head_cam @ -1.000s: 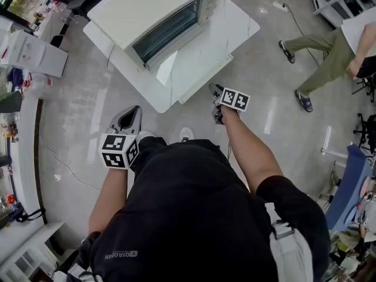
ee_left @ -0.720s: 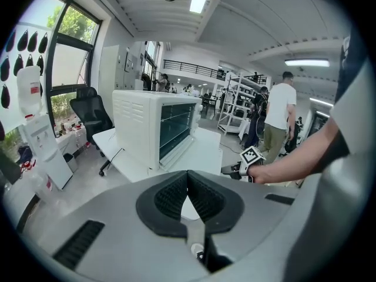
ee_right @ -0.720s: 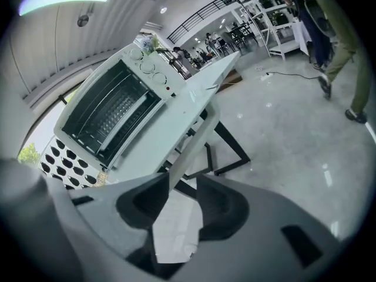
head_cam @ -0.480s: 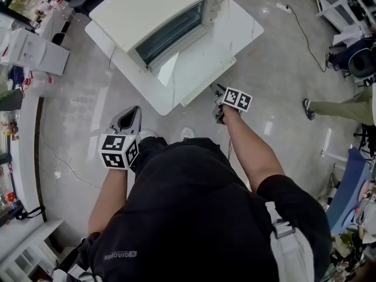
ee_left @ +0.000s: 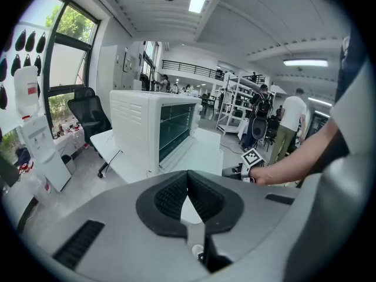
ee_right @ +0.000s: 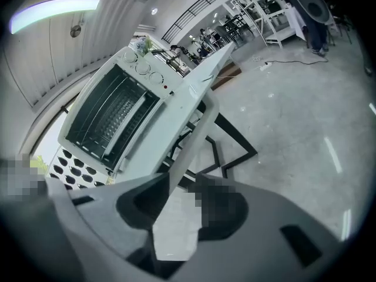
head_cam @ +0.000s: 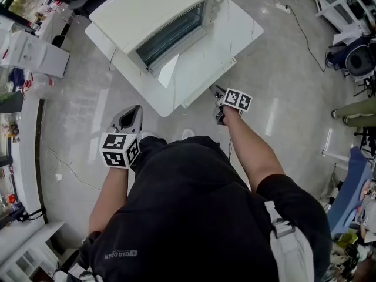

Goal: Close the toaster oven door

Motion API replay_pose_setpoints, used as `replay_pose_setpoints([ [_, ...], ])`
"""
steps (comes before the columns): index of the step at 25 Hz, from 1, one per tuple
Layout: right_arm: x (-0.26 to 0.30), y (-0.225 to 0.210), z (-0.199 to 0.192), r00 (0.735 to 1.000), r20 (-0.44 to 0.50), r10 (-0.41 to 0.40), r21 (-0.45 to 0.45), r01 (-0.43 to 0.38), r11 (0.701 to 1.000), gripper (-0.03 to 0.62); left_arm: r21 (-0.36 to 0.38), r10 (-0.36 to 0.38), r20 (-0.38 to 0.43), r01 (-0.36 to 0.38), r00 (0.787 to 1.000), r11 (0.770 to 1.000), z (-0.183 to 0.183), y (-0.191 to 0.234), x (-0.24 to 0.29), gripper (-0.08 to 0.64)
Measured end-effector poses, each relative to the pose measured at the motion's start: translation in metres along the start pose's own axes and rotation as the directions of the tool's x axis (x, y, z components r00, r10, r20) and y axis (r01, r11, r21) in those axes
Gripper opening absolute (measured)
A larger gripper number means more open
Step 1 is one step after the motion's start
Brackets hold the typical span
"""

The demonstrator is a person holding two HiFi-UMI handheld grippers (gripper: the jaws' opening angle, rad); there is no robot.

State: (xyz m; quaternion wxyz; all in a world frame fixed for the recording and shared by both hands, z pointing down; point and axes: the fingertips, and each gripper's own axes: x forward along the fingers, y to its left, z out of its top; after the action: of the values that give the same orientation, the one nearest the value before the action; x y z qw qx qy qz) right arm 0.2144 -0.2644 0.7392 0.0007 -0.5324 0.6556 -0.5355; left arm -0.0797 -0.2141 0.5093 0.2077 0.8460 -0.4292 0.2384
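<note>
Head view: toaster oven [head_cam: 158, 16] top centre on white worktop [head_cam: 205, 57]. Left tool [head_cam: 134, 109] below it, right tool [head_cam: 215, 90] near the worktop edge.
Left gripper view: tool tips together, empty; oven centre-left.
Right gripper view: tool wide apart, empty; oven upper left.

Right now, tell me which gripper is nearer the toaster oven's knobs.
Right. The right gripper hovers at the table edge, on the side of the toaster oven that carries the knobs. The left gripper hangs over the floor off the table's near corner, toward the oven's opposite end.
</note>
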Motion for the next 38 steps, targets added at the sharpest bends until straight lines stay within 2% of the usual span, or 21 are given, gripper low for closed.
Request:
replay_pose_setpoints([
  [8,0.001,0.009,0.000,0.999,0.027,0.031,0.057,-0.033,0.998,0.114,-0.008,0.005,0.002,-0.005,1.000,1.000,-0.001,0.004,-0.003,0.003],
  [13,-0.006,0.021,0.004,0.997,0.039,0.065,0.056,-0.067,0.996,0.112,-0.007,0.000,0.011,0.000,1.000,1.000,0.000,0.002,-0.004,0.003],
  [21,-0.025,0.054,0.020,0.983,0.093,0.159,0.069,-0.166,0.984,0.114,-0.007,-0.014,0.023,0.014,1.000,1.000,0.001,-0.004,-0.005,0.003],
  [28,-0.031,0.064,0.027,0.974,0.106,0.199,0.085,-0.208,0.974,0.123,0.033,-0.015,0.031,0.014,0.999,0.999,0.004,-0.009,-0.006,0.003],
  [34,-0.029,0.079,0.036,0.961,0.141,0.236,0.146,-0.256,0.955,0.123,0.024,-0.017,0.038,0.016,0.999,1.000,0.006,-0.008,-0.007,0.003],
  [38,-0.037,0.097,0.046,0.943,0.172,0.284,0.154,-0.311,0.938,0.123,0.022,-0.012,0.048,0.011,0.999,1.000,0.008,-0.008,-0.009,0.003],
])
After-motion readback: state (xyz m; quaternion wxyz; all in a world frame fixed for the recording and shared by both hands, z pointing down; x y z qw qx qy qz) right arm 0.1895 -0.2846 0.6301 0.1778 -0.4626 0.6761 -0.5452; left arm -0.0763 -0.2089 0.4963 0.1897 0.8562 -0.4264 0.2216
